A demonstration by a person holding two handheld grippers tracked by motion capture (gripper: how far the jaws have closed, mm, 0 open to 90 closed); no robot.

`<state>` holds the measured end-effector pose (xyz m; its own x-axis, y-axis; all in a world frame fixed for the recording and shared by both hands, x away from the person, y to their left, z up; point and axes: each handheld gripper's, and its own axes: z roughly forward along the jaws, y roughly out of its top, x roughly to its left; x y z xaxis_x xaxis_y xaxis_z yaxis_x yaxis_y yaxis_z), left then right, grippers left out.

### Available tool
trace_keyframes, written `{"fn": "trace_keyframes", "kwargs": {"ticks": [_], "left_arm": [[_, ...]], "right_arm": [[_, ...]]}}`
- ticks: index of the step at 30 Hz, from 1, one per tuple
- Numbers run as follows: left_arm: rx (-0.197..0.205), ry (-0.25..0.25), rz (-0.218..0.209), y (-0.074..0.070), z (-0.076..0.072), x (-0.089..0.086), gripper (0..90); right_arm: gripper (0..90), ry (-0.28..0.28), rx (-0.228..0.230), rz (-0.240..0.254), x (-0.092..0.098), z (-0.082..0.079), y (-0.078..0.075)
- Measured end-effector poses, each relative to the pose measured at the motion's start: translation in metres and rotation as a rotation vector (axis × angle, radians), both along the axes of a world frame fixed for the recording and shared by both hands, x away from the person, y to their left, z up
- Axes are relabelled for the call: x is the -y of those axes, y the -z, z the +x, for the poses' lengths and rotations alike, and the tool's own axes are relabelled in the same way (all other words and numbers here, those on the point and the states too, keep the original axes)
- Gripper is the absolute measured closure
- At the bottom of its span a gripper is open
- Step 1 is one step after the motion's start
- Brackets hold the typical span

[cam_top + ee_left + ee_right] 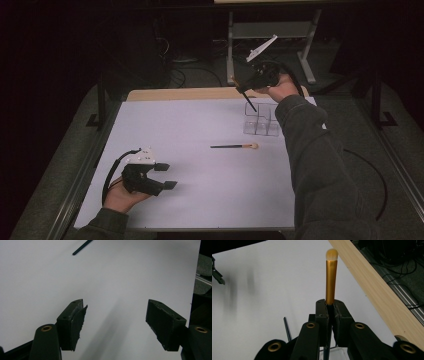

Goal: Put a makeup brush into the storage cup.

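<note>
My right gripper (240, 88) is raised at the far right and shut on a makeup brush (250, 103). The brush's black handle slants down over a clear compartmented organizer (261, 121). In the right gripper view the jaws (330, 305) clamp the brush (331, 277), whose gold ferrule and pale bristles point away from me. A second brush (234, 146) lies flat mid-table with its bristles to the right. My left gripper (166, 176) rests low at the near left, open and holding nothing. In its own view the left gripper (116, 320) spreads over bare white surface, with a dark handle tip (81, 247) far ahead.
A white mat (200, 200) covers the table, with a strip of wood (180, 94) along its far edge. Beyond that edge are a grey metal stand (270, 30) and cables on the floor. A black cable (380, 185) curves at the right.
</note>
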<state>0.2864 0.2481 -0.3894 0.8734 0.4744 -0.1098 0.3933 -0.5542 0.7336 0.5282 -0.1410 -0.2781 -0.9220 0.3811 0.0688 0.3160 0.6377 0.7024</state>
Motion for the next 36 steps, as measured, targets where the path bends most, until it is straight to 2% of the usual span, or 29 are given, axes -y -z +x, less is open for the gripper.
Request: {"fn": "trace_keyframes", "kwargs": {"ticks": [1, 2, 10, 14, 28, 36], "left_arm": [[0.002, 0.001, 0.004, 0.0, 0.0, -0.001, 30.4], [0.002, 0.0, 0.003, 0.0, 0.0, -0.001, 30.5], [-0.003, 0.007, 0.006, 0.001, 0.0, 0.0, 30.2], [-0.001, -0.01, -0.01, -0.001, -0.001, -0.002, 29.5], [0.002, -0.011, -0.018, -0.002, -0.002, -0.003, 29.8], [-0.003, -0.008, -0.019, 0.0, -0.002, -0.002, 29.7]], "right_arm": [[82.4, -0.006, 0.013, -0.008, 0.0, 0.002, 0.002], [82.4, 0.001, 0.002, -0.01, 0.0, 0.003, 0.003], [82.4, 0.022, 0.002, -0.012, 0.002, 0.007, 0.008], [82.4, 0.038, -0.006, -0.021, 0.002, 0.008, 0.013], [82.4, 0.049, 0.003, -0.008, 0.001, 0.008, 0.017], [82.4, 0.057, -0.008, -0.005, 0.005, 0.006, 0.021]]}}
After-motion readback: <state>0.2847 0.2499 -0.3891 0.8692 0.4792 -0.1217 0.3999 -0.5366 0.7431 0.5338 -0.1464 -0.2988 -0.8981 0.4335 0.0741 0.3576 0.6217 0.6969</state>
